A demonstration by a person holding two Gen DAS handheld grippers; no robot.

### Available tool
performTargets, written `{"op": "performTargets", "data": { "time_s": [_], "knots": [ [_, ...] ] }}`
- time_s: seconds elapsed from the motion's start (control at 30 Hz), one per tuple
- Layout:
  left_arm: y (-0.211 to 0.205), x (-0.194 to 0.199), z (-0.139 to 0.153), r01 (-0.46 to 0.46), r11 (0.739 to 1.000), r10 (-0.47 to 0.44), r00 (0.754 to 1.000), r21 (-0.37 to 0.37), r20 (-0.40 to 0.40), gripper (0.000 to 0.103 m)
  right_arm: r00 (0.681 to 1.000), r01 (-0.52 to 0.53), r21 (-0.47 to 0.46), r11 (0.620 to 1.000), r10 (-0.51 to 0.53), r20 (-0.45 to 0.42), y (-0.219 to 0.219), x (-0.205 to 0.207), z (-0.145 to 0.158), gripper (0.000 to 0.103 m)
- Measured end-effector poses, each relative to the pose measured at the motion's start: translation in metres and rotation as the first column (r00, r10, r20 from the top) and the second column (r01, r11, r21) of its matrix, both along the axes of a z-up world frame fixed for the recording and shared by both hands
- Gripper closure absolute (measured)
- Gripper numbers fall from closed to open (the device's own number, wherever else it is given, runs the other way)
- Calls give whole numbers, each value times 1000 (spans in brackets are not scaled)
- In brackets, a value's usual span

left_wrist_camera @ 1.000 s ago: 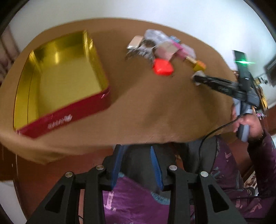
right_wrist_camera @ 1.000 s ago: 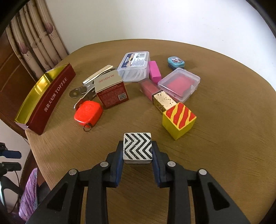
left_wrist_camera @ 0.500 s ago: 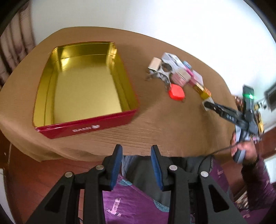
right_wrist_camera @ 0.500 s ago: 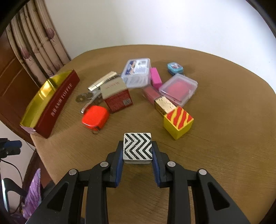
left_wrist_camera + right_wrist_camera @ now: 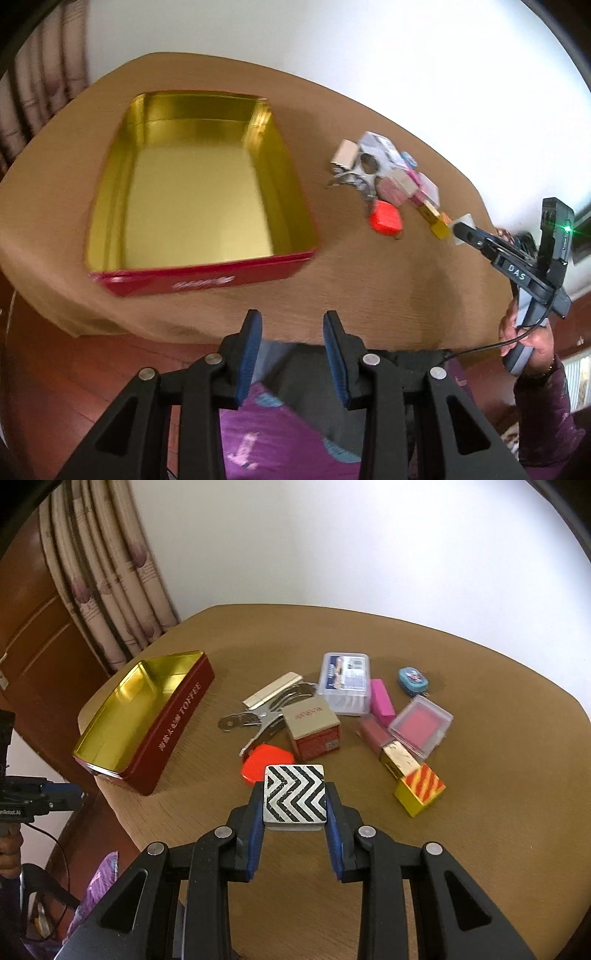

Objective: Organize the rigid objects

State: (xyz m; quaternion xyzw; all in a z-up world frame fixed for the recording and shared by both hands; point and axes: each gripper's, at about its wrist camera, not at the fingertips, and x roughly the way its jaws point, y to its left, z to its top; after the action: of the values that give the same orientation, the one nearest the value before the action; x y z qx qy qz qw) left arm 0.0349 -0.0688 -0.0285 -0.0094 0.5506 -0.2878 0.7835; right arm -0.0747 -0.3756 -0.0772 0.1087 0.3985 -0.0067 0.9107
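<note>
1. Right wrist view, lower centre of frame: right tongs (image 5: 294,805) clamped on a small block with a black-and-white zigzag top (image 5: 294,797), carried clear above the round brown table (image 5: 480,849).
2. Left centre of the same frame: open red tin with a gold inside (image 5: 147,716), up and to the left of the held block, well apart from it, nothing visible inside.
3. Tin's long axis slanting from lower left to upper right in this view; long red side wall facing the tongs.
4. Centre and right of frame: remaining loose items in a cluster, among them a red tape measure (image 5: 266,760) partly hidden behind the block and a yellow block with red stripes (image 5: 421,788).
5. Left wrist view, bottom centre: left tongs (image 5: 292,350) parted with nothing between the pads, off the near table edge, tin just beyond.
6. Judgement: likely move a carry leftward over the tin's long wall, then release; left tongs nearer the tin but empty.
</note>
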Motion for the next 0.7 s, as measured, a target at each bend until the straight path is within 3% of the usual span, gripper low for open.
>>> {"op": "performTargets", "data": {
  "time_s": [0.13,0.4,0.57,0.7],
  "knots": [
    [-44,5,6,95,995,-95,995,-19,0,60,999,37,-4,999,-37,-1,-12,-19,-1,76],
    [-165,15,8,257,963,-262,963,-77,-67,60,990,143,-32,989,-143,15,-70,-62,8,76],
    [-248,34,-14,198,971,-227,943,-137,-243,60,979,202,11,979,-202,35,-116,-91,9,76],
    [-298,43,-26,202,979,-205,946,-37,-251,60,967,250,72,965,-253,32,-153,-111,-1,76]
  ]
}}
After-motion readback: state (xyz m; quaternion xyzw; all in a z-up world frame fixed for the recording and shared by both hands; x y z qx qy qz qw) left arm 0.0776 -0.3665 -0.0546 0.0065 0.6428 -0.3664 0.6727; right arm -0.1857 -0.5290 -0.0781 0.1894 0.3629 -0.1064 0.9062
